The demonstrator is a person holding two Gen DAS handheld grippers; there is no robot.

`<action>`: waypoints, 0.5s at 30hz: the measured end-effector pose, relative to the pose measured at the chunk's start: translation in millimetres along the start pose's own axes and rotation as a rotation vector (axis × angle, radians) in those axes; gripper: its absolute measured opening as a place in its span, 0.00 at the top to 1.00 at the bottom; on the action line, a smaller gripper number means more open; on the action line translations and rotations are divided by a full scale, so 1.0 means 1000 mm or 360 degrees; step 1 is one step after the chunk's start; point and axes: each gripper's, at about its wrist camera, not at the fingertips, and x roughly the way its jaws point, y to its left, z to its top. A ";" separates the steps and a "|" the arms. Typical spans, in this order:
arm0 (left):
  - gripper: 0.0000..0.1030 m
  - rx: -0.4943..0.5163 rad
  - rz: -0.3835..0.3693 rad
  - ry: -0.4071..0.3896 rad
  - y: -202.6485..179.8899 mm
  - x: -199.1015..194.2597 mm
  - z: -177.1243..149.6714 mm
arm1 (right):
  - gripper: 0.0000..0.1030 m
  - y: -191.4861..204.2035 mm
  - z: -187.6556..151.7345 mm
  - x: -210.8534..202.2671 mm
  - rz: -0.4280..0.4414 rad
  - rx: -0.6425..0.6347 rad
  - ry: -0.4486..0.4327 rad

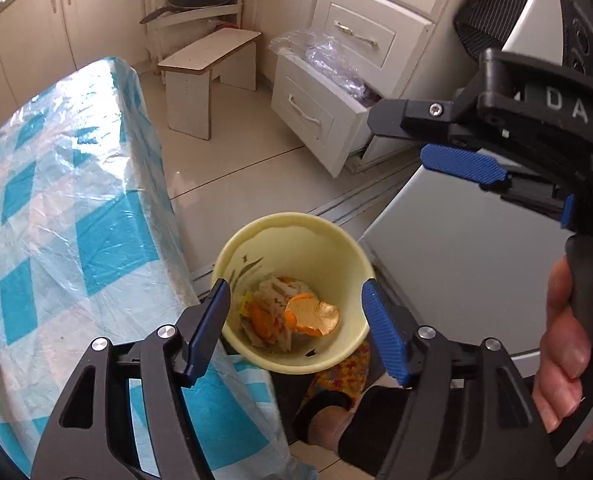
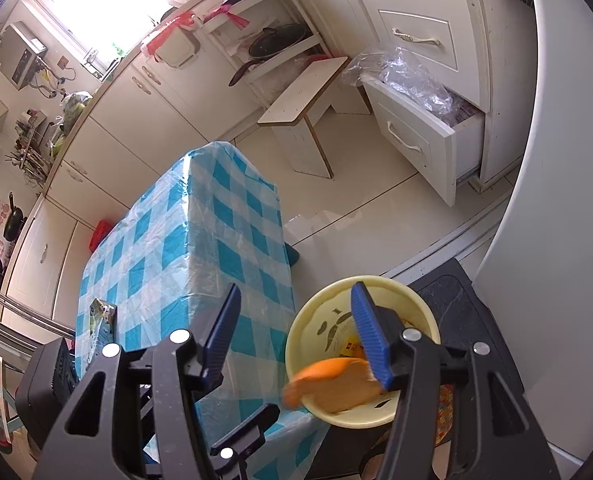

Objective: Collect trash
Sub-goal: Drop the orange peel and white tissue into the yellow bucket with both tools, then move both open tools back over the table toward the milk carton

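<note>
Already, orange peel [image 1: 312, 314] is lying inside the yellow bin [image 1: 296, 292] just beside the checkered bench [image 1: 56, 200]. Both the left tongs [image 1: 296, 328] and right tongs [image 2: 296, 336] are gaping, holding nothing; another peel piece [image 2: 332, 384] is dropping binward. A carton [image 2: 102, 320] is waiting on the bench.

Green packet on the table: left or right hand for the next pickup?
Probably left: the left gripper is open and empty, and the green packet lies far left on the table. The open right gripper has orange peel at its finger over the yellow bin.
</note>
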 end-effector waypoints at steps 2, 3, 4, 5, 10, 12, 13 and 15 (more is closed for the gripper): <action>0.37 -0.0022 -0.0001 -0.0020 0.003 -0.004 0.001 | 0.43 0.000 0.000 0.000 -0.0002 0.0004 -0.0004; 0.37 -0.0039 -0.0014 -0.0029 0.005 -0.007 0.001 | 0.43 0.000 0.000 0.000 0.0000 0.0005 -0.0004; 0.37 -0.0052 -0.0018 -0.0048 0.006 -0.011 0.000 | 0.43 0.000 0.000 0.000 0.0005 0.0006 -0.0007; 0.37 -0.0055 -0.0012 -0.0076 0.008 -0.017 -0.001 | 0.43 0.001 0.000 0.000 0.0009 0.0006 -0.0011; 0.37 -0.0096 0.0060 -0.0291 0.024 -0.061 -0.015 | 0.43 0.000 0.001 -0.005 0.0036 0.0011 -0.0054; 0.37 -0.0149 0.0099 -0.0391 0.038 -0.084 -0.023 | 0.43 0.001 0.002 -0.007 0.0046 0.0013 -0.0072; 0.37 -0.0173 0.0119 -0.0436 0.045 -0.094 -0.027 | 0.43 0.003 0.002 -0.008 0.0050 0.0008 -0.0080; 0.35 -0.0240 0.0171 -0.0526 0.065 -0.116 -0.035 | 0.43 0.007 0.002 -0.008 0.0061 -0.0009 -0.0091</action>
